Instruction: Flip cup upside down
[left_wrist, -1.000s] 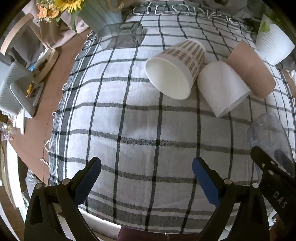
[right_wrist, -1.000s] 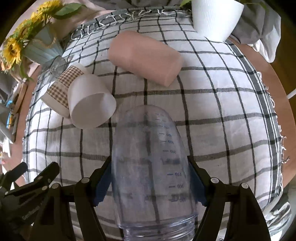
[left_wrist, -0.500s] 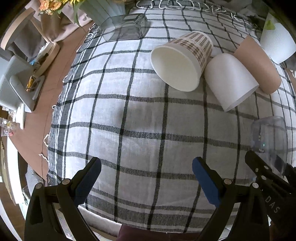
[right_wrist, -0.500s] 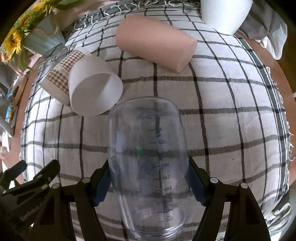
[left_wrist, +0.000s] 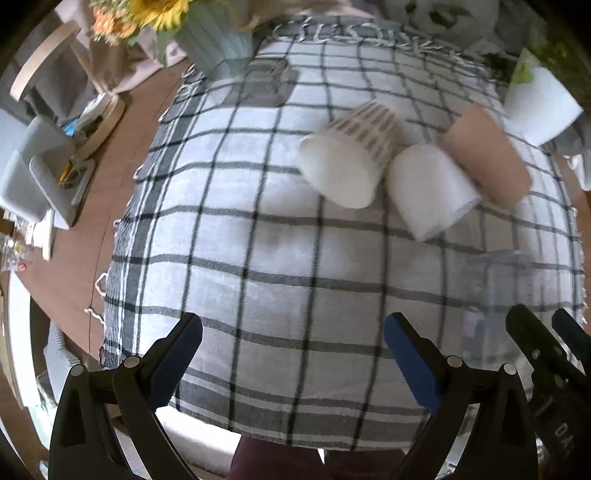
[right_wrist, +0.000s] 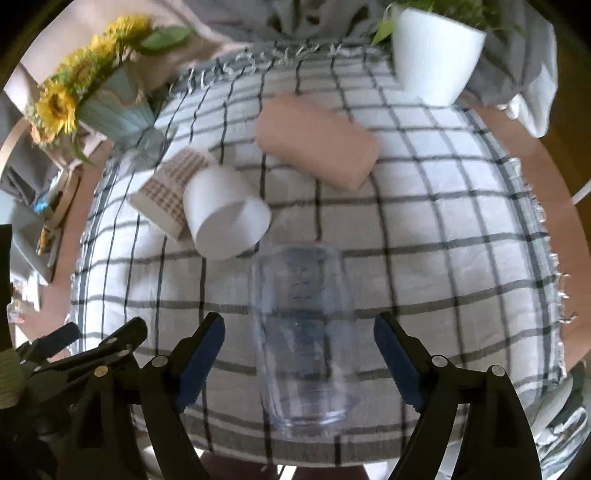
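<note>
Clear measuring cup (right_wrist: 301, 332) apparently upside down on checked cloth (right_wrist: 443, 258), both hand-held grippers released

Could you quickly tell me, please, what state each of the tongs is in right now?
Left tongs: open, holding nothing.
Right tongs: open, with gaps on both sides of the clear measuring cup standing between them.

clear plastic measuring cup (right_wrist: 301, 328): blue scale marks down its wall, digits too blurred to read
black gripper body at lower right edge of left wrist view (left_wrist: 561, 432): white letters "da", rest cut off by frame edge
checked paper cup (right_wrist: 170, 192): pattern only, no txt
other cups, pots, cloth: no legible txt
</note>
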